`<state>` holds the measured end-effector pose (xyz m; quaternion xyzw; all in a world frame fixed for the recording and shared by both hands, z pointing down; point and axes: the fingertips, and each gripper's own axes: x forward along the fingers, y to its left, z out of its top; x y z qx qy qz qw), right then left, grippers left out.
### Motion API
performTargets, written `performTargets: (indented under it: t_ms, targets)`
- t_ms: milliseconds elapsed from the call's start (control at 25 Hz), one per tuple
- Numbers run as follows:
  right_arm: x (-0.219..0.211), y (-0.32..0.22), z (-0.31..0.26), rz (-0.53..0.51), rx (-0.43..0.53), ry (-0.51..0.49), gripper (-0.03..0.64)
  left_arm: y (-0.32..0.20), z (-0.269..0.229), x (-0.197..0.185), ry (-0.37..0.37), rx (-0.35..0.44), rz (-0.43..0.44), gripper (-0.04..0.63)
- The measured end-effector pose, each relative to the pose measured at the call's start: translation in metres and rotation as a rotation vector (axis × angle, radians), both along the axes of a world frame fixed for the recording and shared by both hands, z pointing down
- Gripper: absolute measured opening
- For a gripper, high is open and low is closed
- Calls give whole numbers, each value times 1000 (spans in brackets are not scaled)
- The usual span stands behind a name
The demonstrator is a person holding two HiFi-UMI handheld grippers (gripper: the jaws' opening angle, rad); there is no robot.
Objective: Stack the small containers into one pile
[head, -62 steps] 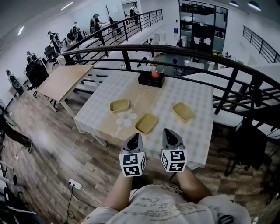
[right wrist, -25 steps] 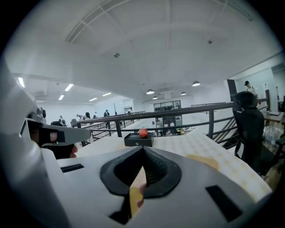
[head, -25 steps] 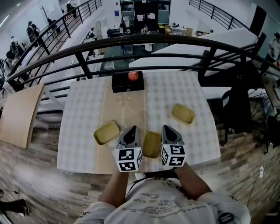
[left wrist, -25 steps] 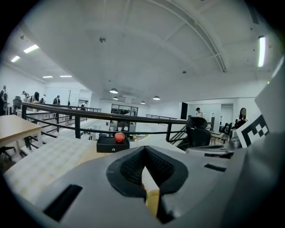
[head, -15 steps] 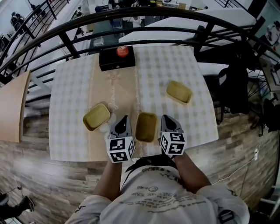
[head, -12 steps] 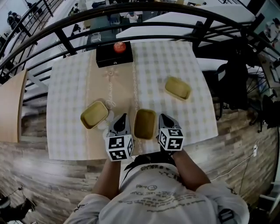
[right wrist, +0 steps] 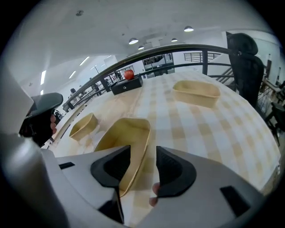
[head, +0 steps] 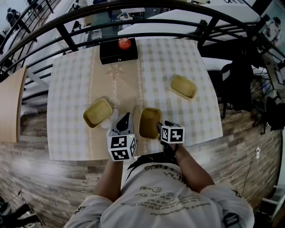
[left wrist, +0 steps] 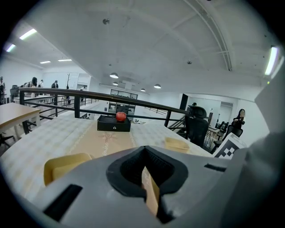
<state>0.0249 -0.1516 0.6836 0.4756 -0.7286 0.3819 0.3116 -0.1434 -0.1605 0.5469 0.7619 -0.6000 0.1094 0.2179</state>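
Three shallow yellow containers lie apart on the checked tablecloth: a left container [head: 97, 112] [right wrist: 83, 125] [left wrist: 67, 164], a middle container [head: 149, 122] [right wrist: 122, 138] and a right container [head: 183, 86] [right wrist: 196, 92] [left wrist: 177, 143]. My right gripper [head: 158, 126] [right wrist: 143, 156] is at the middle container's near right corner. Its jaws are opening and straddle that rim with gaps on both sides, gripping nothing. My left gripper [head: 125, 119] [left wrist: 143, 153] hovers between the left and middle containers, its jaws closed to a thin slit and empty.
A black box [head: 118, 50] [left wrist: 114, 124] with a red apple [head: 124, 43] [right wrist: 129, 74] on it stands at the table's far edge. A dark railing [head: 133, 13] runs behind it. The table's near edge [head: 133, 153] lies just under both grippers. A black chair [right wrist: 242, 62] stands to the right.
My right gripper has tipped forward and left onto the middle container's right rim, and its jaws have parted. The left gripper has barely moved.
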Motion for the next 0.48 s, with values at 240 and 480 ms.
performTargets:
  t_ms: [240,480]
  targets:
    - [0,-3,11,34,-52,-6,147,4,-5,-6,4,11,-6,3]
    - [-5,-1,22,21,-97,11,103,9,-8,-12,-2,14,-15,3]
